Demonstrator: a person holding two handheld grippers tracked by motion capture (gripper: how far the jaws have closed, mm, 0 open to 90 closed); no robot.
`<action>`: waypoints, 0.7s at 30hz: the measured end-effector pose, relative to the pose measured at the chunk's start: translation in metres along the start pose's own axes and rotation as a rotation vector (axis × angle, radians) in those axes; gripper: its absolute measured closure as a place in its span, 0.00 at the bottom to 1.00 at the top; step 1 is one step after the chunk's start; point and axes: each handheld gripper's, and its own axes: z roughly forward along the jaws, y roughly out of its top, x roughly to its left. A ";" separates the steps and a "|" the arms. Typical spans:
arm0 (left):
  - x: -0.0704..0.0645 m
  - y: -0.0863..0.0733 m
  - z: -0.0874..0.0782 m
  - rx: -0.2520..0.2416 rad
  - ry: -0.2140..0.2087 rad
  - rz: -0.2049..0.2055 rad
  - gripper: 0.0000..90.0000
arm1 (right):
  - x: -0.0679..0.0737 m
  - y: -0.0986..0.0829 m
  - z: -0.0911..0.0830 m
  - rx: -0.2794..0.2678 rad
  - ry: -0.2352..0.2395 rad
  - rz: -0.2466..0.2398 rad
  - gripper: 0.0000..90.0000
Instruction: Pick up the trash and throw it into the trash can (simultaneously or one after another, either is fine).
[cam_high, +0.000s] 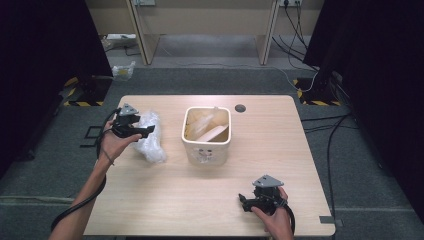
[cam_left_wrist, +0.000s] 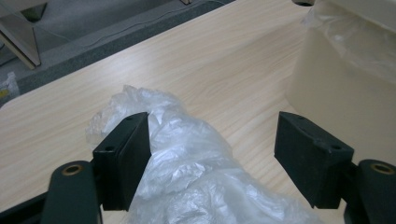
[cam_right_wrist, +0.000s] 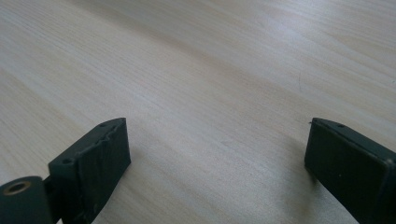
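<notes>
Left gripper (cam_left_wrist: 212, 154) jaws wide, straddling plastic bag (cam_left_wrist: 196, 172), one touching.

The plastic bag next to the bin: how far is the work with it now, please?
Done: the bin stands mid-table and already holds a clear liner and some pale scraps. In hand: the left gripper is open around the crumpled plastic bag, one jaw touching it, not yet closed. The right gripper is open over bare table. Left: probably gripping the bag and bringing it to the bin.

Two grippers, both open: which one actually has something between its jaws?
The left gripper: the crumpled clear plastic bag lies between its jaws. The right gripper has bare table between its jaws.
</notes>
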 end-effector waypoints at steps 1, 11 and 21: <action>0.001 -0.002 0.002 0.003 0.000 -0.006 0.29 | 0.000 0.000 0.000 0.000 0.000 0.000 0.08; 0.009 -0.017 0.017 0.043 0.016 -0.036 0.25 | 0.000 0.000 0.000 0.000 0.000 -0.002 0.08; 0.012 -0.029 0.024 0.084 0.047 -0.029 0.23 | 0.000 0.000 0.000 -0.001 0.001 -0.002 0.08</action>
